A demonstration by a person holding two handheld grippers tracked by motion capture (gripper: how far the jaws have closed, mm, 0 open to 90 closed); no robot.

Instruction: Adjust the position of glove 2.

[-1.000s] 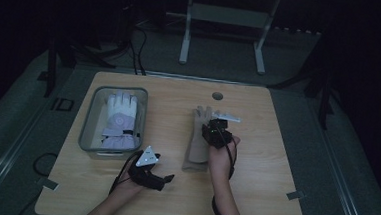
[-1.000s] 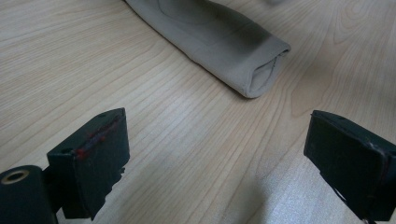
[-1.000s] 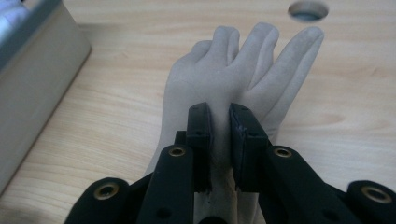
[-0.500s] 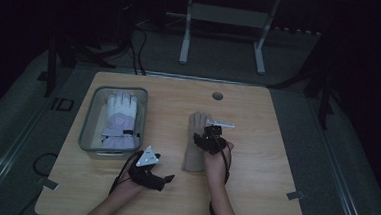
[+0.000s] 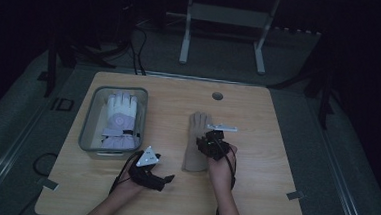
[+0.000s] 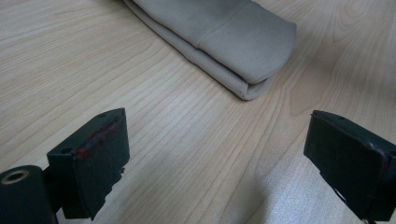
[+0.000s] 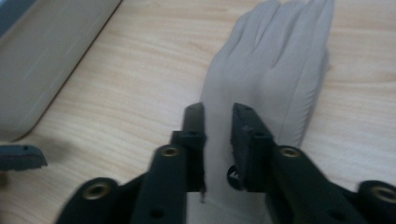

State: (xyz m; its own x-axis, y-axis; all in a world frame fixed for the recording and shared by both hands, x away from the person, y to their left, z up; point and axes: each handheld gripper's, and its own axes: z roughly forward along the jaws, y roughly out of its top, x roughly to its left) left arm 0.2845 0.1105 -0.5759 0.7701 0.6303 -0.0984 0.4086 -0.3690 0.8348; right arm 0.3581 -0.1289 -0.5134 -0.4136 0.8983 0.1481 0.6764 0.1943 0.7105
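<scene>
Right gripper view: jaws over tan glove (image 7: 275, 74)

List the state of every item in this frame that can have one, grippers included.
Beige suede-like glove: lying flat on the wooden table, fingers pointing away from the person.
White padded glove: lying inside the grey bin.
Grey rectangular plastic bin: upright, uncovered, holding one glove.
Left gripper: open wide, nothing between the jaws.
Right gripper: over the beige glove, jaws nearly together with a narrow gap.

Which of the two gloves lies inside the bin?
The white glove lies inside the grey bin at the table's left. The tan glove lies flat on the bare wood, under the right gripper.
</scene>
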